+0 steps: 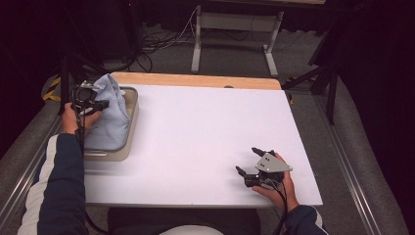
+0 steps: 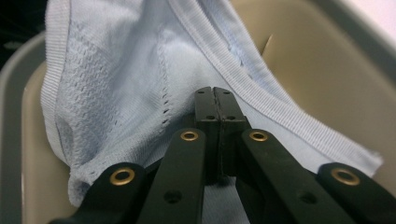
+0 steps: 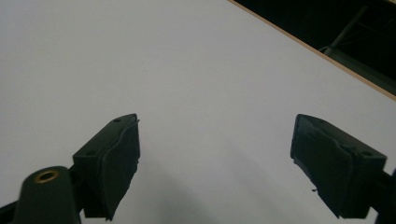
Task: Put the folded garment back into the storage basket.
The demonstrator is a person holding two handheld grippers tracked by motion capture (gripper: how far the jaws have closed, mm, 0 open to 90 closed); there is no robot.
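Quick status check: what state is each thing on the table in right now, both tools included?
Left tool: shut, pinching the blue cloth.
Blue cloth: bunched up, partly lifted, draped in the bin.
Bin: at the table's left edge, holding the cloth.
Right tool: open, nothing between its jaws, above the bare white table.

This looks like a lab or recording studio: a white worktop (image 1: 205, 142) with a wooden edge stands among dark curtains, loose cables (image 1: 161, 39) snake over grey carpet, and tripod legs (image 1: 323, 78) and a metal-framed desk (image 1: 235, 34) stand behind.
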